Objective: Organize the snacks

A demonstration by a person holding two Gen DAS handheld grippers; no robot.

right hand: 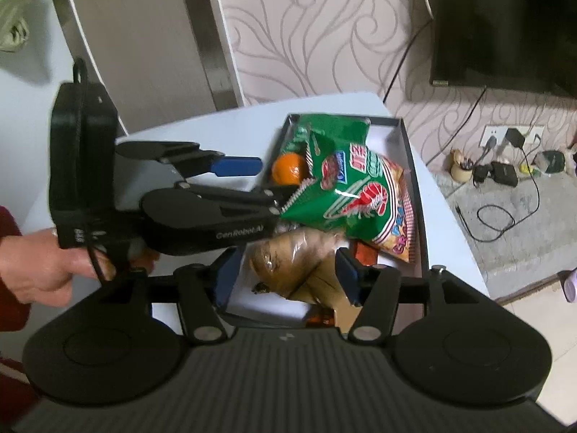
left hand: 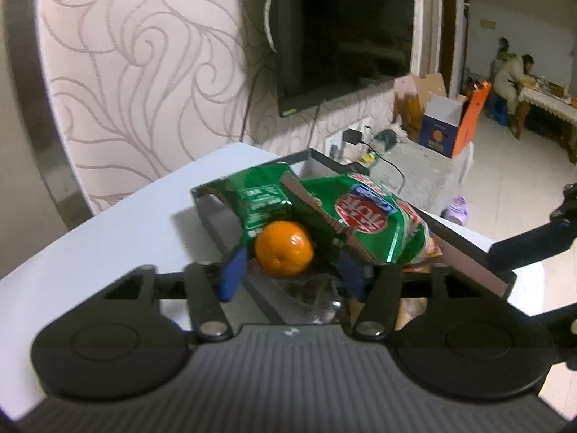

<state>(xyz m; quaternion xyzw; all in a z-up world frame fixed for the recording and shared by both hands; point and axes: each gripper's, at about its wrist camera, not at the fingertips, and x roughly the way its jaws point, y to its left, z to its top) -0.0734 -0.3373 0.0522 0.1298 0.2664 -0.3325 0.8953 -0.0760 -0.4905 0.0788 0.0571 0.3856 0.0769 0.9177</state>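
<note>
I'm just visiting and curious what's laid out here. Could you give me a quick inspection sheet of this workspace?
Surface: white table, carrying a shallow box.
Job's things: in the box, an orange, two green snack bags and a clear-wrapped bun.
Clutter: nothing seen loose on the table.
Grippers: left gripper open, fingers either side of the orange; right gripper open over the bun, gripping nothing.
Cables: black cords and chargers at a wall socket.
Surroundings: patterned wall, wall-mounted television, cardboard boxes, a person seated at a far table.
</note>
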